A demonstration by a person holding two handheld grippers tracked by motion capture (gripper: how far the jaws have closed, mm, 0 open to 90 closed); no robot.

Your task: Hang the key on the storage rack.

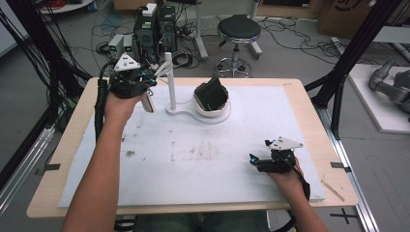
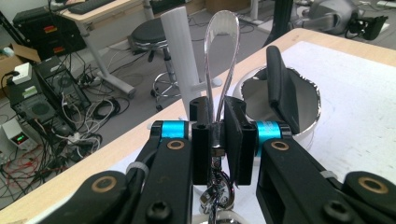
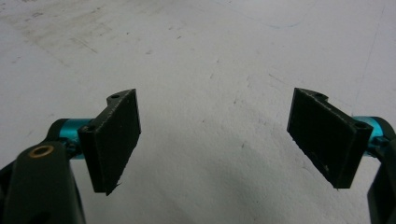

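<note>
My left gripper [image 1: 151, 82] is at the table's far left, raised beside a white upright post [image 1: 169, 79] on a flat white base. In the left gripper view its jaws [image 2: 218, 126] are shut on a clear plastic loop [image 2: 223, 51] that rises above them, with a metal clasp [image 2: 215, 195] hanging below. A pale piece [image 1: 148, 102] dangles under that gripper. Right of the post, a white bowl [image 1: 212, 114] holds a black folded object [image 1: 212, 94]. My right gripper [image 1: 252, 160] rests low at the near right, open, its pads [image 3: 114, 140] wide apart over bare mat.
A white mat [image 1: 193, 159] with scuff marks covers the wooden table [image 1: 72, 125]. Behind the table stand a black stool [image 1: 238, 30], computer towers [image 1: 153, 29] and loose cables on the floor. Black frame posts [image 1: 345, 63] rise at the right.
</note>
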